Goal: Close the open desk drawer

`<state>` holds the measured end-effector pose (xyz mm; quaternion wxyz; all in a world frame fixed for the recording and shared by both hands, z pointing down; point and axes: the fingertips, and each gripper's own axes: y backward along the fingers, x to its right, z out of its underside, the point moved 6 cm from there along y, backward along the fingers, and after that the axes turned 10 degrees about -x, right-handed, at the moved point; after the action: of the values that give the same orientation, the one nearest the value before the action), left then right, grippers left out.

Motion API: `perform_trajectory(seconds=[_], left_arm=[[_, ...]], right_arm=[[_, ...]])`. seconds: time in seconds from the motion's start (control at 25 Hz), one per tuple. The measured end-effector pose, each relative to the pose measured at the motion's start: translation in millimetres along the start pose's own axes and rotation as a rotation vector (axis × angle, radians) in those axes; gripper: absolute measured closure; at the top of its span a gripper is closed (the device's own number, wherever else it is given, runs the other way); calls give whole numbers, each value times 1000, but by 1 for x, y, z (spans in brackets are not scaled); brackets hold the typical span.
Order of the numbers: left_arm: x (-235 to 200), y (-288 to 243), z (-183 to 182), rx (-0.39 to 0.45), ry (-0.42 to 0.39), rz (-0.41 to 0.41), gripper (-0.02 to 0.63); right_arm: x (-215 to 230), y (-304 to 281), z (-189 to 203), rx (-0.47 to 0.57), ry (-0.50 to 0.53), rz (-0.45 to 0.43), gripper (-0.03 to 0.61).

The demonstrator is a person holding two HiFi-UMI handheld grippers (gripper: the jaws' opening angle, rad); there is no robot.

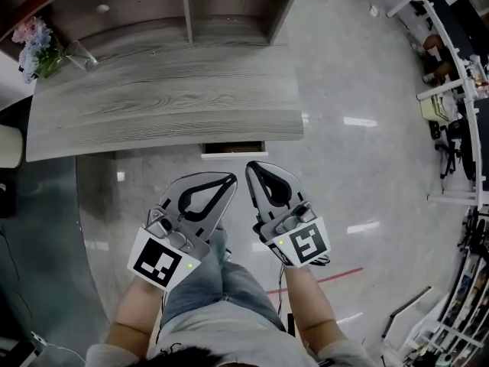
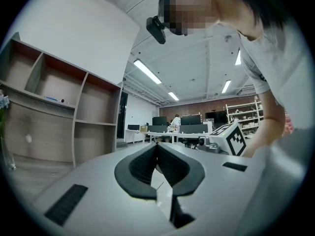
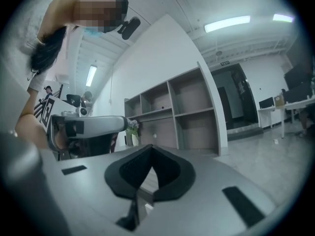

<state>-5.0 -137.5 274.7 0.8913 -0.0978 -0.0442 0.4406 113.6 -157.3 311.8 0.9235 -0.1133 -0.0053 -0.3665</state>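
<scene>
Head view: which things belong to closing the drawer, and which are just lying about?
Job: drawer, slightly open under the desk; left tool and right tool, both shut, empty.
Lying about: flowers in a vase on the desk; shelves behind.

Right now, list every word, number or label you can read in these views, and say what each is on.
No readable text in any view.
Left marker cube: black-and-white square pattern, no letters or numbers.
Right marker cube: square pattern only, no letters or numbers.
</scene>
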Motion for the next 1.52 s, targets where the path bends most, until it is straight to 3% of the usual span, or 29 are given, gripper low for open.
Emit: perform_trajectory(seconds=[1.08,1.52], left_arm=[[-28,-31,142,-29,76,37,603],[-31,-43,164,-14,64,32,603]], right_arm=[[17,-69,183,-175,-55,-2,571],[26,-78,226,-215,-62,8,571]])
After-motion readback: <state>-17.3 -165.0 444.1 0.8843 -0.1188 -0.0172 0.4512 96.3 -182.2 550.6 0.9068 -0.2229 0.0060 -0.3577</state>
